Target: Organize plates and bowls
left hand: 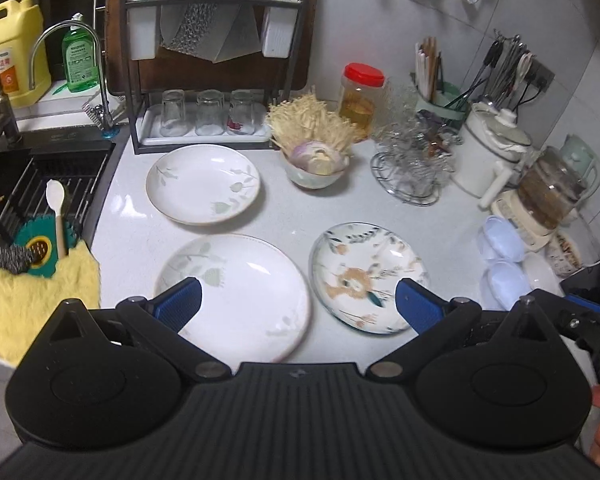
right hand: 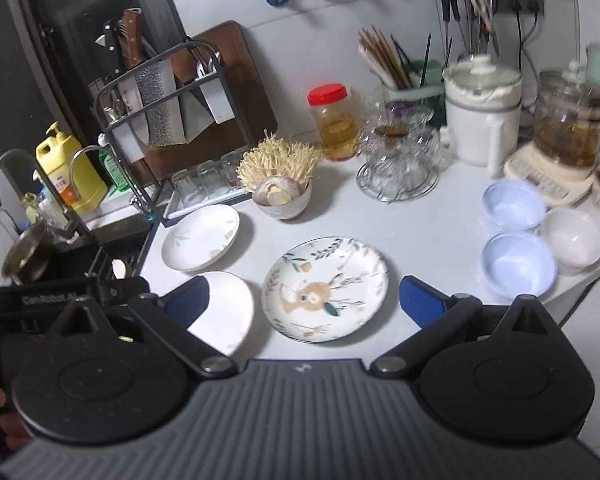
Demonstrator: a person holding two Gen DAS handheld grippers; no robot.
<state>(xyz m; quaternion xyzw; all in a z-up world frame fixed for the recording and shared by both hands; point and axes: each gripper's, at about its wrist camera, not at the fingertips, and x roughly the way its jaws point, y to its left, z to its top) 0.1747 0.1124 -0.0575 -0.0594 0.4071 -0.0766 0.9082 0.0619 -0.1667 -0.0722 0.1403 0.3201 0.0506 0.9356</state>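
Three plates lie on the white counter. A large white plate (left hand: 240,292) sits near the front, a smaller leaf-print plate (left hand: 202,190) lies behind it, and a floral plate (left hand: 366,276) lies to the right. My left gripper (left hand: 298,304) hangs open above the front two. In the right wrist view my right gripper (right hand: 306,300) stands open over the floral plate (right hand: 325,288), with the large white plate (right hand: 226,312) and the leaf-print plate (right hand: 200,238) to its left. Two pale blue bowls (right hand: 518,264) (right hand: 514,204) and a white bowl (right hand: 572,236) sit at the right.
A bowl of enoki mushrooms (left hand: 316,152) stands behind the plates. A black rack with glasses (left hand: 208,120), a red-lidded jar (left hand: 360,100), a wire glass stand (left hand: 412,168) and appliances (left hand: 496,156) line the back. The sink (left hand: 40,184) with a yellow cloth (left hand: 32,300) lies left.
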